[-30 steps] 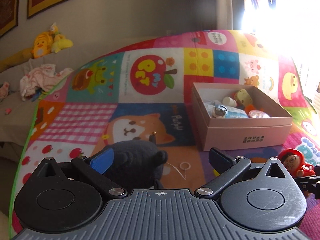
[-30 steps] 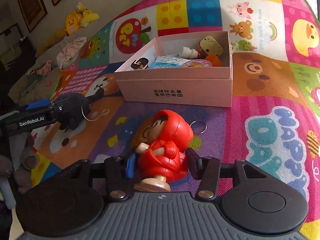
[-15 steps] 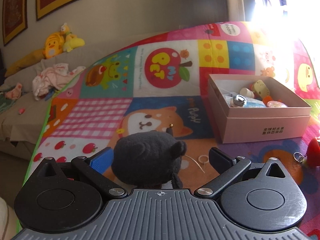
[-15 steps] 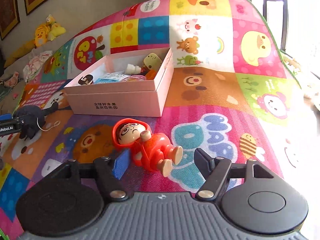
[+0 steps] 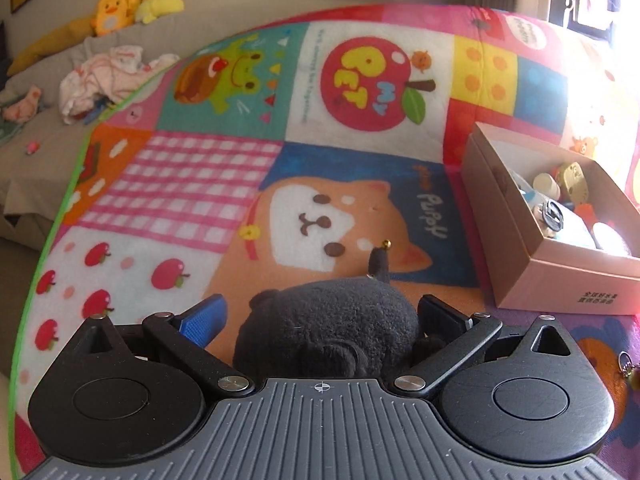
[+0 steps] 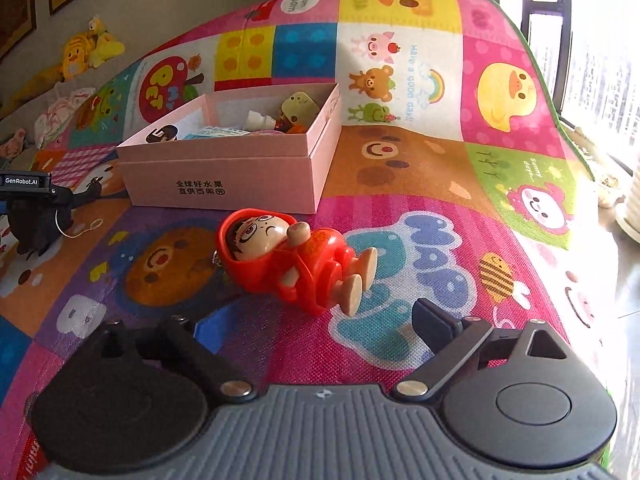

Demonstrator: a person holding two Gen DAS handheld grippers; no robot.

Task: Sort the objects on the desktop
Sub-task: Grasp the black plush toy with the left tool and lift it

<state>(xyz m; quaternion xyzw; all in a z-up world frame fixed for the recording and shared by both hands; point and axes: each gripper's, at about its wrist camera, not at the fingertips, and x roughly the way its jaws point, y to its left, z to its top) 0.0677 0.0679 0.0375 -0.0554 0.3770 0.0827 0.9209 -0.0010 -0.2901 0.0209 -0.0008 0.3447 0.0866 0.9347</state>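
A black plush toy [image 5: 332, 320] rests on the colourful play mat [image 5: 192, 184] between the fingers of my left gripper [image 5: 322, 314]. That gripper is open: a gap shows at the blue left pad [image 5: 204, 316], and the right finger sits against the plush's side. A red-hooded doll [image 6: 296, 256] lies on its back on the mat just ahead of my right gripper [image 6: 324, 324]. Its jaws are opening wide and nothing is between the pads. The pink open box [image 6: 224, 184], also at the right of the left wrist view [image 5: 560, 280], holds several small items.
A grey couch [image 5: 40, 152] beyond the mat's left edge carries yellow plush toys [image 5: 116, 4] and a crumpled pink cloth [image 5: 108, 72]. A bright window and a white pot [image 6: 632, 208] lie past the mat's right edge. The left gripper's body [image 6: 28, 184] shows beside the box.
The right jaws spread and let go of the red doll, which went from upright between the pads to lying on the mat. My left gripper moved in around the black plush, which stayed put.
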